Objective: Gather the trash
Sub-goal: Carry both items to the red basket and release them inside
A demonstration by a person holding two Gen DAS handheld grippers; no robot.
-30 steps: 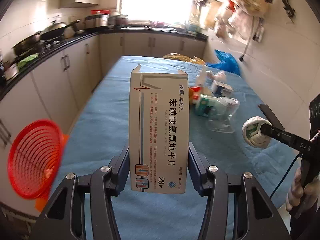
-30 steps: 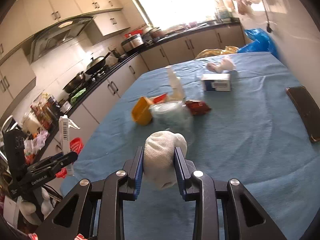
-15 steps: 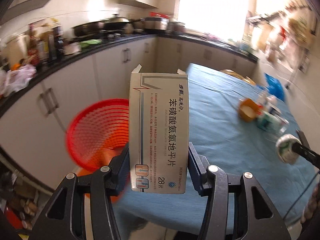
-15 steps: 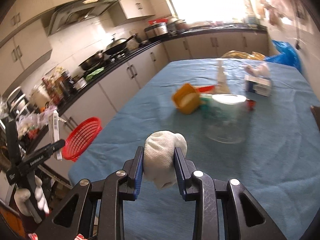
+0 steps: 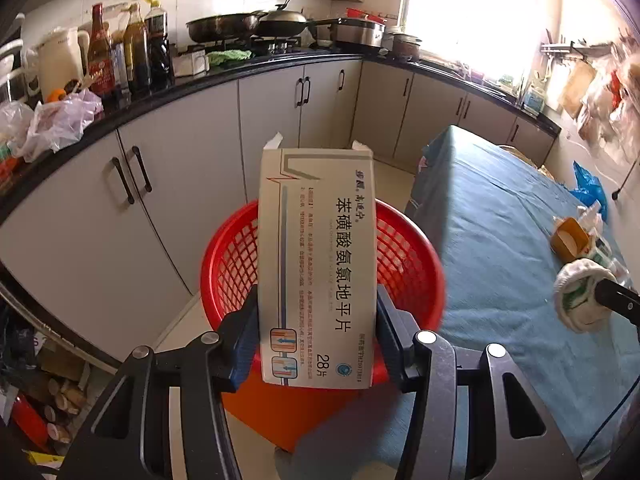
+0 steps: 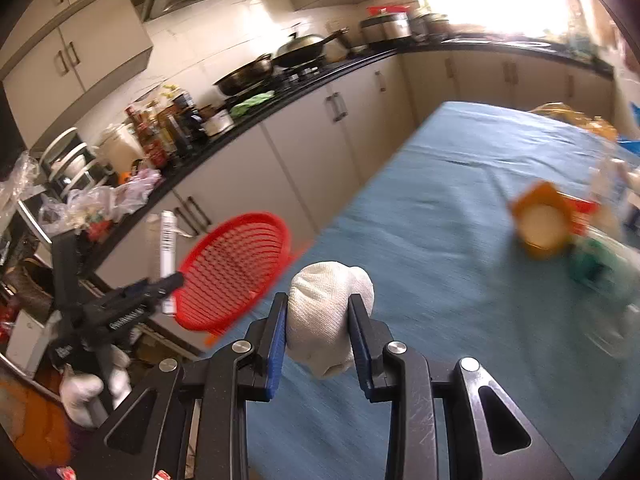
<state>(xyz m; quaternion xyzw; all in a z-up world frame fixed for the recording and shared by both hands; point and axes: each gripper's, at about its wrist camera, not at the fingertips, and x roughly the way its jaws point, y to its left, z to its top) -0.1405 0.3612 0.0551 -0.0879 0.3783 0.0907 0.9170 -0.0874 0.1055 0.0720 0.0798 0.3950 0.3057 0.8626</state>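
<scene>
Since half second ago: left gripper [image 5: 316, 320] swung further left; red basket [image 5: 404, 256] now directly behind medicine box [image 5: 316, 264], fuller in frame. In right wrist view basket [image 6: 232, 268] larger, nearer, at 9 o'clock.

Left gripper pinching medicine box upright above basket. Right gripper [image 6: 319, 330] pinching white crumpled wad [image 6: 326, 312] over table edge.

Box print: Chinese lettering, "28片" near bottom, arrow icons.

Blue cloth table [image 5: 500, 240] at 3 o'clock, yellow container [image 5: 568, 240] on it. Kitchen: grey cabinets [image 5: 188, 184], black counter, woks, sauce bottles, bright window.
</scene>
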